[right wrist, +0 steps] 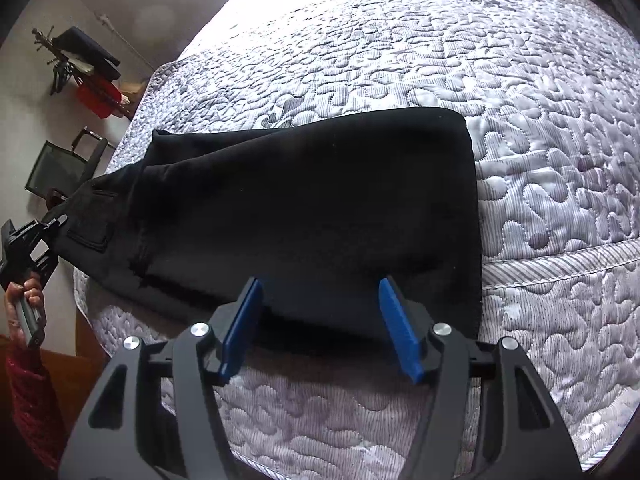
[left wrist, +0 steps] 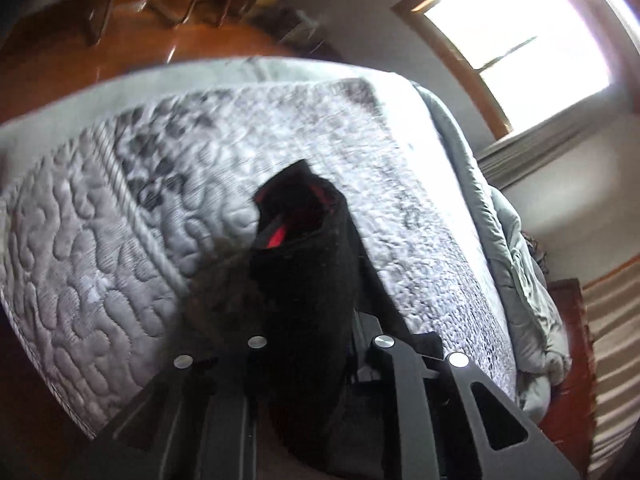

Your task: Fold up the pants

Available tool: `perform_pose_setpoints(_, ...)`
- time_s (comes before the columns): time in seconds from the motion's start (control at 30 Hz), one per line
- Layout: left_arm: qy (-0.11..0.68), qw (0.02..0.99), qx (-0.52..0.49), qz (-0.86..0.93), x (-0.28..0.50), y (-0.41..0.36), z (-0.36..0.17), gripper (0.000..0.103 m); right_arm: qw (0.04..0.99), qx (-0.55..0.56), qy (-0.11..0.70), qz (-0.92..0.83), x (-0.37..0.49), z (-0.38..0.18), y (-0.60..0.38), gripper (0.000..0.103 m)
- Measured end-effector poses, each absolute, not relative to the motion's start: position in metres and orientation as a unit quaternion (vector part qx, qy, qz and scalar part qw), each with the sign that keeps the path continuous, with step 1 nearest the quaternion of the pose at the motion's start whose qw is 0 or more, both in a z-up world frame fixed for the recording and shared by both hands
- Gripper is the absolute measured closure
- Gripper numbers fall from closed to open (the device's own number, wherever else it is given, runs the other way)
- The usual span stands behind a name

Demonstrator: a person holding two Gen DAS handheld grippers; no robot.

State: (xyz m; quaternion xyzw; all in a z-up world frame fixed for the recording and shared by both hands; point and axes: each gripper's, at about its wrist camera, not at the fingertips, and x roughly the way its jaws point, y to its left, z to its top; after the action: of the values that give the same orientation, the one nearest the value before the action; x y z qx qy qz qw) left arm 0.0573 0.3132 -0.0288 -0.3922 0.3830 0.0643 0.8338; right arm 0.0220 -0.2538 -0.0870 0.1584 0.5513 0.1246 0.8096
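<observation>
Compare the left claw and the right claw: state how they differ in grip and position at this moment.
The left claw is shut on the waist end of the black pants, while the right claw is open with nothing between its blue pads. The left claw holds its end lifted at the edge of the quilted bed; the right claw sits at the pants' near edge, not gripping it. Both are black two-finger tools pointed at the same pants.

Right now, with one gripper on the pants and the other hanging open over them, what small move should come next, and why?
Probably bring the open right gripper down onto the near edge of the black pants and close. The left gripper is pinching the waist end off the quilted bed, so the pants look part lifted and need a second grip.
</observation>
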Motion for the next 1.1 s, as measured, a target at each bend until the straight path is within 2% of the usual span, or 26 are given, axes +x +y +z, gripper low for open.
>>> perform_pose_setpoints(0.27,0.361,0.885,-0.295,0.012,0.058,0.242,0.018,0.086,0.806,0.153,0.557,0.133,0.025,-0.085,-0.254,0.041)
perform_pose_setpoints(0.6,0.378,0.908,-0.172,-0.061,0.056,0.165,0.034,0.086,0.812,0.148,0.552,0.117,0.025,-0.088,-0.249,0.04)
perform_pose_setpoints(1.1,0.445,0.886,-0.038,-0.122,0.043,0.045,-0.015,0.084,0.804,0.178,0.548,0.144,0.029,-0.092,-0.26,0.04)
